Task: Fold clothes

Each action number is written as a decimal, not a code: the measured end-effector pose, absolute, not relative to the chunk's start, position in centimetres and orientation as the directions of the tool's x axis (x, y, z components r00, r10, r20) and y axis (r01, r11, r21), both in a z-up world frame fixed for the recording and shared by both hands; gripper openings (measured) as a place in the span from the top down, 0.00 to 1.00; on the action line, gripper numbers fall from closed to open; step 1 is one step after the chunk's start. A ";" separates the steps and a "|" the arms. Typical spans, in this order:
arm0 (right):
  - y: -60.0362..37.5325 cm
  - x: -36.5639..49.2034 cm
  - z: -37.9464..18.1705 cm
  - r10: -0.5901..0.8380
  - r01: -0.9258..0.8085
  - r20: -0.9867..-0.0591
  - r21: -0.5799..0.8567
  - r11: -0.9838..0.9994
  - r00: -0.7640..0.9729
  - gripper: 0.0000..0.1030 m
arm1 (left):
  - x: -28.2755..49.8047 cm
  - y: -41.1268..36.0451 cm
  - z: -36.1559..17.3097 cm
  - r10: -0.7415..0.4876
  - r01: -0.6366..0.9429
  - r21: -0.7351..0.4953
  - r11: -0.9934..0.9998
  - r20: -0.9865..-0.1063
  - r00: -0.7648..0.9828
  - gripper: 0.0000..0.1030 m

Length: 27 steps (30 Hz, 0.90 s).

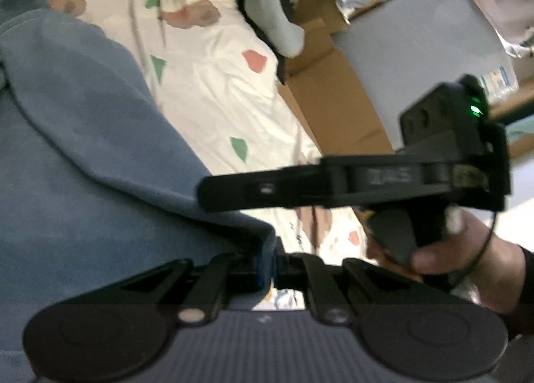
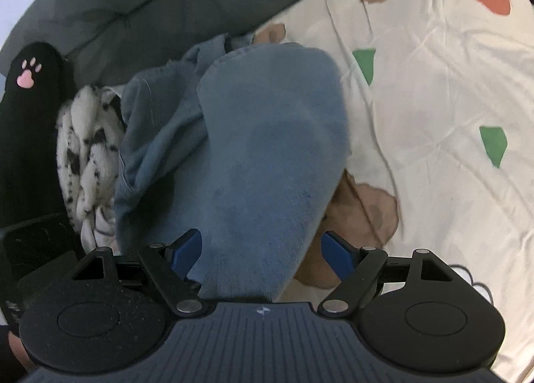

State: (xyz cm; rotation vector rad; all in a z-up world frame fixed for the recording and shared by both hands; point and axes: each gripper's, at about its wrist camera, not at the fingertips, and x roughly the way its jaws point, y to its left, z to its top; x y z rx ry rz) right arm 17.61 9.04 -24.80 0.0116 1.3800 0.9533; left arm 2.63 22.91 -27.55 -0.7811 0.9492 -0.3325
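Blue fleece garment (image 2: pixel 267 156) draped over the white patterned bedsheet (image 2: pixel 434 82), held at one edge.
My left gripper (image 1: pixel 267 269) is clamped tight on the garment's hem; my right gripper (image 2: pixel 262 256) stands wide apart, cloth lying loose between its blue pads (image 2: pixel 187 249), gripping nothing; a black-and-white spotted cloth (image 2: pixel 86 149) sits beside it.

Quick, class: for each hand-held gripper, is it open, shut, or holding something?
Left hand-held gripper: shut on the edge of the blue fleece garment.
Right hand-held gripper: open, with the blue fleece garment lying between its blue pads, not clamped.
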 end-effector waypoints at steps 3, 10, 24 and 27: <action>8.9 17.5 -25.6 0.538 -0.574 -0.837 0.490 0.657 -0.099 0.20 | 2.5 22.3 -27.5 -0.602 -0.043 -0.736 0.675 -0.584 0.544 0.95; 8.0 17.8 -27.9 0.459 -0.547 -0.875 0.463 0.697 -0.156 0.21 | 2.6 21.2 -27.4 -0.646 0.008 -0.752 0.659 -0.560 0.519 0.95; 4.5 19.0 -30.5 0.505 -0.386 -0.822 0.570 0.726 -0.264 0.42 | 1.9 18.9 -25.4 -0.761 0.154 -0.797 0.584 -0.472 0.444 0.95; 3.7 19.4 -30.7 0.515 -0.367 -0.817 0.577 0.729 -0.261 0.72 | 1.9 19.2 -25.1 -0.761 0.153 -0.795 0.586 -0.476 0.440 0.95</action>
